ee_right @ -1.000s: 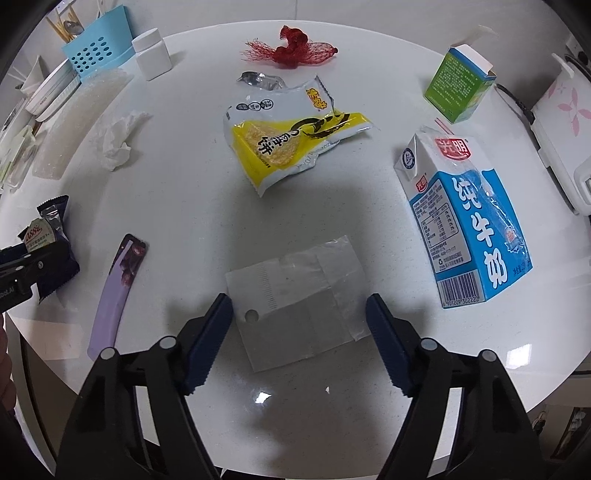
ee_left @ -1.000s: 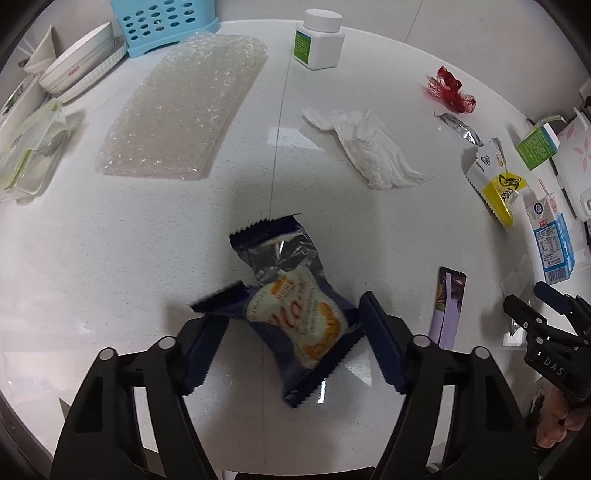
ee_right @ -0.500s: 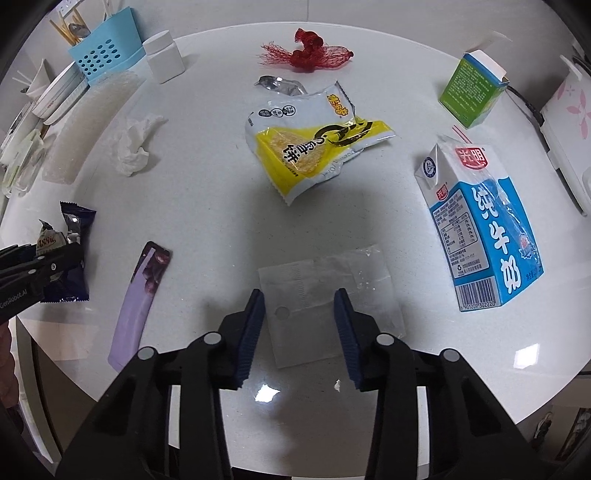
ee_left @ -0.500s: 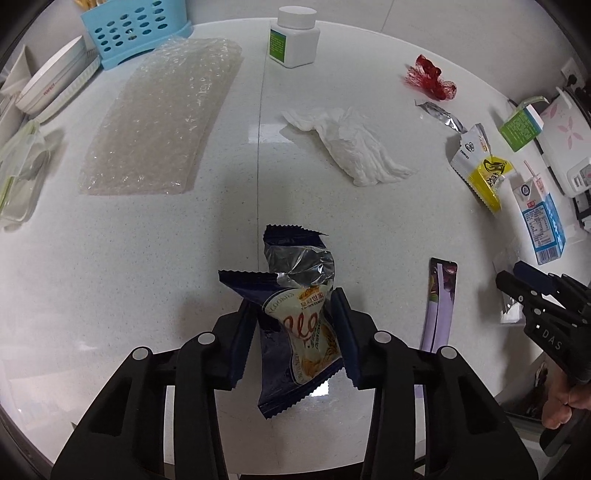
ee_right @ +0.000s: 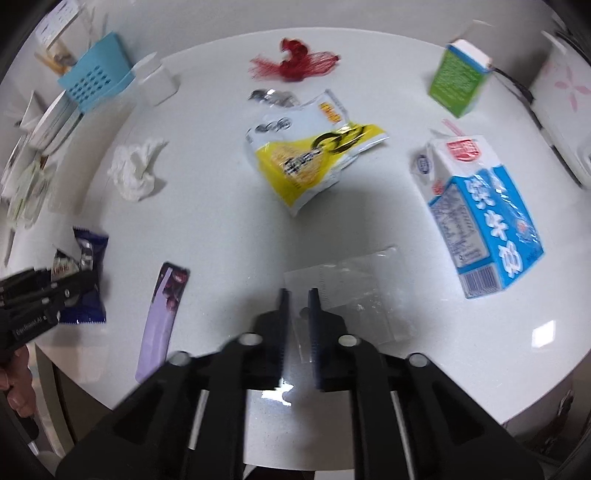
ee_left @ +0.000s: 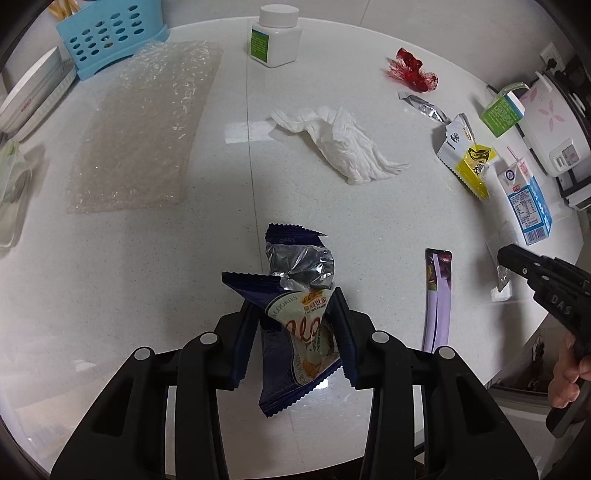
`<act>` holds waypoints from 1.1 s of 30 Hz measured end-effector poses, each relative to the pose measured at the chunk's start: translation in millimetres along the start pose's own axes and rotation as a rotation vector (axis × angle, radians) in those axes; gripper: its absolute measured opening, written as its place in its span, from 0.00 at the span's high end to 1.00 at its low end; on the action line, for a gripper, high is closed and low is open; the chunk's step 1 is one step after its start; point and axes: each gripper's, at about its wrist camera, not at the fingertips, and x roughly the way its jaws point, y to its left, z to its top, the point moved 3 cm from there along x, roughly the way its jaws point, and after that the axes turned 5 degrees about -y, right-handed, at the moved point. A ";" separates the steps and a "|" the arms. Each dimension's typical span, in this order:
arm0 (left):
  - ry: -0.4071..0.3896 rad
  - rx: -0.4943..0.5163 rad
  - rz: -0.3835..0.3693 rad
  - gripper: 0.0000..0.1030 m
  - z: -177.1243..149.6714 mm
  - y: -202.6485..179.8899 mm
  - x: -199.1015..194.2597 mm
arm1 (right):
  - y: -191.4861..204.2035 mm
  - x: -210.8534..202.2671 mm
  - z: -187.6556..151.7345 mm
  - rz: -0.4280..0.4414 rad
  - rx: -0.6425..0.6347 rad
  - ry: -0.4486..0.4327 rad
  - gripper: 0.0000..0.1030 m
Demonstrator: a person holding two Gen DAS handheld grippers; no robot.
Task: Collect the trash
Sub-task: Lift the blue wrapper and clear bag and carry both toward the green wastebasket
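A dark blue cookie wrapper (ee_left: 295, 266) with a silver inside stands up off the white table (ee_left: 147, 277), pinched at its middle by my left gripper (ee_left: 295, 301), which is shut on it. A clear plastic bag (ee_right: 354, 288) lies flat near the front edge. My right gripper (ee_right: 298, 291) has its jaws narrow over the bag's left edge; they are opening slightly with the crumpled edge still between the pads. The left wrist view shows the right gripper (ee_left: 508, 258) at the far right with a bit of clear plastic under its tip.
Around lie a purple wrapper (ee_right: 162, 314), a yellow snack bag (ee_right: 310, 158), a blue milk carton (ee_right: 484, 218), a green carton (ee_right: 458, 81), red netting (ee_right: 295, 62), a white tissue (ee_left: 343, 144) and bubble wrap (ee_left: 144, 125). A white bottle (ee_left: 275, 35) and blue basket (ee_left: 107, 40) stand at the back.
Both grippers went from wide to narrow. The left one closed on the cookie wrapper and stood it upright. The right one closed in over the clear bag's left edge.
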 end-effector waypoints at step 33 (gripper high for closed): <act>-0.015 0.047 -0.054 0.62 6.3 -6.9 -10.4 | -31.4 28.9 -3.8 -0.063 -0.002 0.038 0.52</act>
